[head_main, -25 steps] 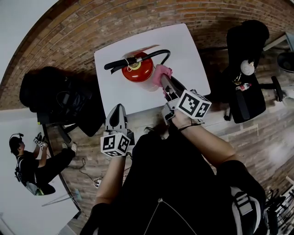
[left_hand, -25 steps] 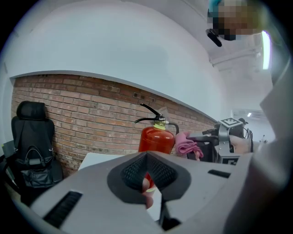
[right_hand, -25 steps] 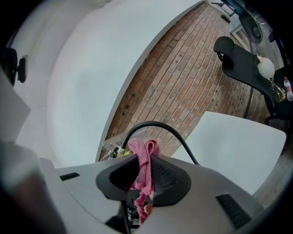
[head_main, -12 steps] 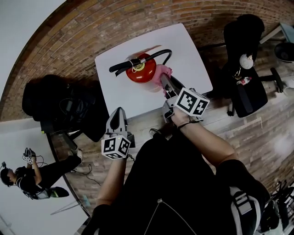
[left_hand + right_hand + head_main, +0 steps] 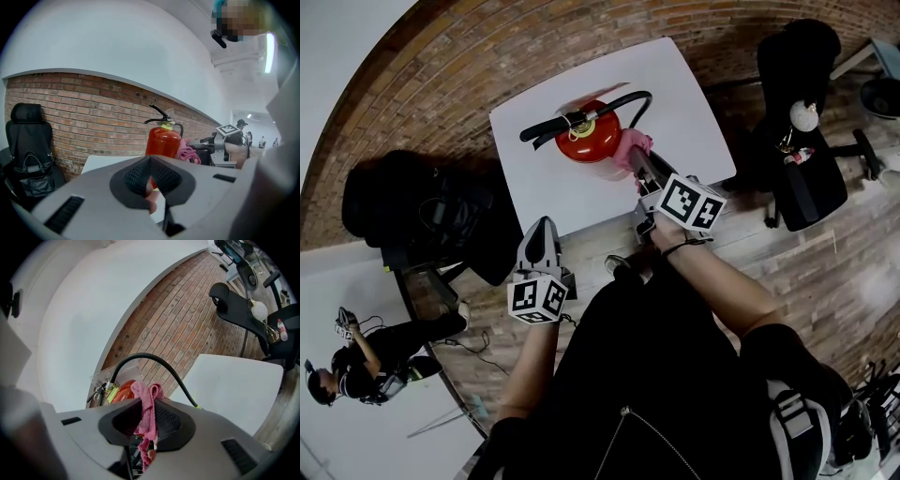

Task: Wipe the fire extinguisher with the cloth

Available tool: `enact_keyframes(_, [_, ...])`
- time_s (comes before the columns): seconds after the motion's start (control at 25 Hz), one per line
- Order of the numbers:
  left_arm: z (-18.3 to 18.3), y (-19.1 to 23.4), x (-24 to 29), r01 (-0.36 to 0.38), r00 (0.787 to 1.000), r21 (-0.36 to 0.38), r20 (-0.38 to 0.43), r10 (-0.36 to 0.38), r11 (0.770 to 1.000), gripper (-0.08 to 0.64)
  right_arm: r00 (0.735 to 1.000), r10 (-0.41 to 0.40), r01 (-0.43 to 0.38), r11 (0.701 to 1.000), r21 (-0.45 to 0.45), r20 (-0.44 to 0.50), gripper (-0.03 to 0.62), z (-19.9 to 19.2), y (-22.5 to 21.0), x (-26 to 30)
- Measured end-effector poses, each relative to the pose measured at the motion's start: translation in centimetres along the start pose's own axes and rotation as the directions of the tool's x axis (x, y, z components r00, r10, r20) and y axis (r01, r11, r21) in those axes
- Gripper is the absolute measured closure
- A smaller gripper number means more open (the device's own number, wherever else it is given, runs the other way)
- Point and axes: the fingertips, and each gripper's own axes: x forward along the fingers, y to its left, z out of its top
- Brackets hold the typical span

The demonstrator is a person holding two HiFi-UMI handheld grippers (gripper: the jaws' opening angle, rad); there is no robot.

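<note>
Brick wall at the back, small white table (image 5: 694, 103) in front. Upright on its far half: red fire extinguisher (image 5: 586, 141). Mid-wipe, at a guess: right gripper (image 5: 637, 165) clamped on the pink cloth (image 5: 630, 145), pressed to the cylinder's right flank. Left gripper (image 5: 541, 225) off the near edge, well apart, pinched closed on nothing. No telling the amount already wiped. Contact spot buried under cloth, far side out of sight.

A white table (image 5: 684, 103) stands by a brick wall (image 5: 487, 56) between the right chair (image 5: 802, 178) and the left chair (image 5: 394, 202), perhaps bag-laden.
</note>
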Motion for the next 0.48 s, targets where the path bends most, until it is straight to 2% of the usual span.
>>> enact_keyframes(0.48, [-0.7, 0.8, -1.2, -0.029, 1.000, -0.010, -0.004, 0.029, 1.000, 0.532, 0.999, -0.042, 0.042, 0.999, -0.002, -0.026, 0.505, -1.4, -2.8, 1.1])
